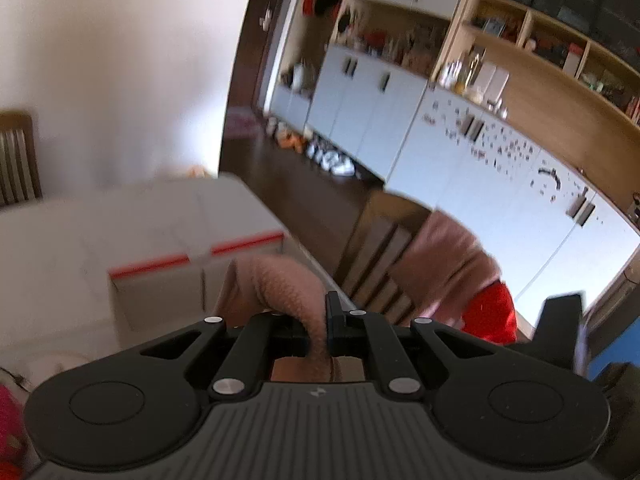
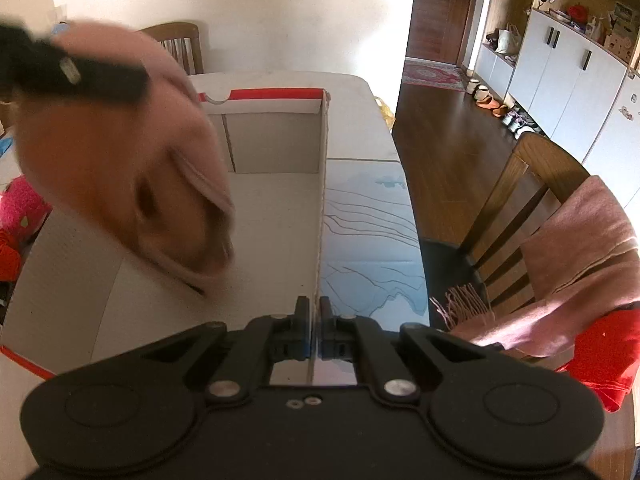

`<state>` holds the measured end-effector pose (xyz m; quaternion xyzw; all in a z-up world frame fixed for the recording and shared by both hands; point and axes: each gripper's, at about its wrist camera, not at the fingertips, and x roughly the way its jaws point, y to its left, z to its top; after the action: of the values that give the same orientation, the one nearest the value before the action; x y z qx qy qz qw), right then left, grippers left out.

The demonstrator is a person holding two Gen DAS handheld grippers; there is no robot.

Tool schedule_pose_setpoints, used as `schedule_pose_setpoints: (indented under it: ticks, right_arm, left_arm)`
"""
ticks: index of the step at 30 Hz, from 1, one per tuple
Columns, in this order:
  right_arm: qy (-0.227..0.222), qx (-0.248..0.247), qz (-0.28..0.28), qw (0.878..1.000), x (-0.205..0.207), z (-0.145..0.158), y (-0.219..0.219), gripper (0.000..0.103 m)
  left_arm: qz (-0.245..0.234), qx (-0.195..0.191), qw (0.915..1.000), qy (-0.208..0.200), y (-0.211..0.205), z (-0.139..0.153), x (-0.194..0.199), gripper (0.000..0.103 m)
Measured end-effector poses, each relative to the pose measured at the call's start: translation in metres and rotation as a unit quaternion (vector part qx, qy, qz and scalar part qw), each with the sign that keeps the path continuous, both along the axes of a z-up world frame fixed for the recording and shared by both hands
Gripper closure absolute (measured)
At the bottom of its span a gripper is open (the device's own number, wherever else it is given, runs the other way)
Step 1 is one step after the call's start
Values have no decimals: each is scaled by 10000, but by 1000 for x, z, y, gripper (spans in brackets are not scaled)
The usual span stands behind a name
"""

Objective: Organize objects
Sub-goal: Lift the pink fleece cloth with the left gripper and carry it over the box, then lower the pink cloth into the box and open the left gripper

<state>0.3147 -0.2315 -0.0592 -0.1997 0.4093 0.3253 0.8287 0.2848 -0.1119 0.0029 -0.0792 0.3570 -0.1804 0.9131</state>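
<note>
Hat [image 2: 120, 152]: pink knit, hung pinched in the left gripper [image 1: 320, 322] over the open box [image 2: 276, 200], ready to go in.
Right gripper [image 2: 314, 312]: clamped tight on the box wall, probably steadying it.

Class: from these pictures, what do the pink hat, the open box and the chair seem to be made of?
Pink hat: soft knit, probably wool; ribbed, floppy fabric.
Box: matt white cardboard; thin folded walls, rough cut edge, red rim stripe.
Chair: dark varnished wood; slatted back with a slight sheen.
</note>
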Motion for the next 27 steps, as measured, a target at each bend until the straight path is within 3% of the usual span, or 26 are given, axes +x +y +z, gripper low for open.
schedule_pose_setpoints:
  ticks: [10, 17, 27]
  right_arm:
    - [39, -13, 55, 10000, 0, -1, 1, 100]
    - [30, -66, 81, 9999, 0, -1, 3, 100]
    - [45, -93, 139, 9998, -1, 0, 3, 100]
  left_arm:
    - [-129, 498, 9957, 777, -19, -59, 33, 97]
    - [-99, 937, 9844, 1483, -23, -93, 53, 96]
    - [-99, 1182, 9743, 1916, -22, -111, 56, 96]
